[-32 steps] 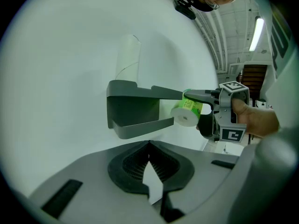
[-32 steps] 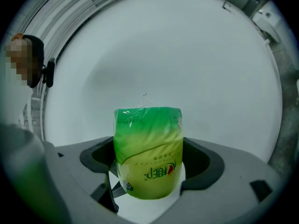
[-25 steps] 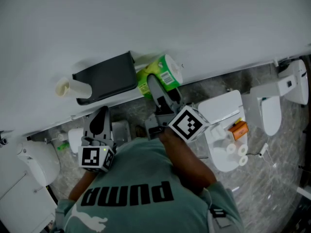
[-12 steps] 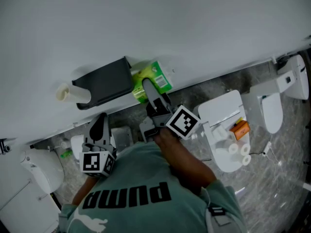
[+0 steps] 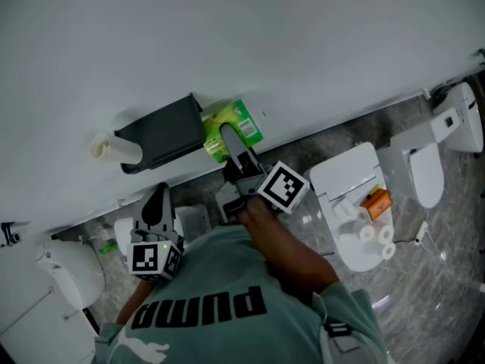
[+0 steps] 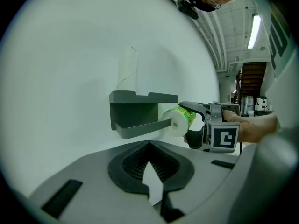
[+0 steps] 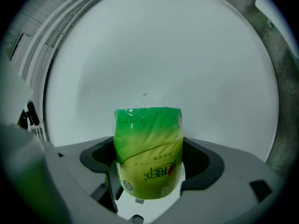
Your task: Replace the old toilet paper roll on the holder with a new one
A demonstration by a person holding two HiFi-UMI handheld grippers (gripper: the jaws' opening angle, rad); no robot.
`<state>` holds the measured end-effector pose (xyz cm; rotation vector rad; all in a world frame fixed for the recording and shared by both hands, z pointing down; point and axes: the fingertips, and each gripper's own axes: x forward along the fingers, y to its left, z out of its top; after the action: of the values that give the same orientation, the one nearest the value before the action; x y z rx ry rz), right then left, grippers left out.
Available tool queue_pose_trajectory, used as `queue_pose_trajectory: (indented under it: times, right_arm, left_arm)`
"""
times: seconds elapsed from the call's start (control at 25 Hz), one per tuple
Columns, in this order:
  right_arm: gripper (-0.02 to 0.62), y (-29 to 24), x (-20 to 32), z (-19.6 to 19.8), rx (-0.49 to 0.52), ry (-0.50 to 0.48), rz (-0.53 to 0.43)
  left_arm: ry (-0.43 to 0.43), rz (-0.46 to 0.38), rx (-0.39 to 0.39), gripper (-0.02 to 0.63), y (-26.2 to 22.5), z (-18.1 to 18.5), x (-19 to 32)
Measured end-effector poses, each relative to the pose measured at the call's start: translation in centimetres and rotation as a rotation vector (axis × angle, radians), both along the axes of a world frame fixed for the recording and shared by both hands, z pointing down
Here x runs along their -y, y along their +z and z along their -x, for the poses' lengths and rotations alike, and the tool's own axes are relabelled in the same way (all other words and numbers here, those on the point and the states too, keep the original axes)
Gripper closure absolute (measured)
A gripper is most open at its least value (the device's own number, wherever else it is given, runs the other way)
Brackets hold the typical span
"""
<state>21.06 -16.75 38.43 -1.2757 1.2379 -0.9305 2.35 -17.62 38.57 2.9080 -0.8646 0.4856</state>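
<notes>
A dark grey holder juts from the white wall; in the left gripper view the holder shows a shelf and a bar. A pale tube, the old roll, sits at its left end. My right gripper is shut on a new roll in green wrap, held by the holder's right end. The green roll fills the right gripper view, wall behind it. From the left gripper view the roll sits just off the bar's tip. My left gripper hangs below the holder, shut and empty.
A white toilet stands lower right with small paper rolls and an orange item on it. Another toilet is farther right, one more at lower left. The person's green shirt fills the bottom.
The right gripper has carried the green roll left, up against the holder's right end. The left gripper has hardly moved.
</notes>
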Motion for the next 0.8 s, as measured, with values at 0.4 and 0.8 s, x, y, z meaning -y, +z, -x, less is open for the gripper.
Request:
queue_pose_trajectory:
  times: [0.4,0.8]
  right_arm:
    - [0.161,-0.5,0.3,1.4,0.028,-0.034,-0.039]
    - [0.161,-0.7,0.3,3.7,0.035,-0.073,-0.07]
  left_arm:
    - [-0.005,-0.014,-0.001,0.603,-0.3,0.5,-0.5]
    - [-0.01,-0.003,-0.015,0.603,-0.2,1.3,-0.5]
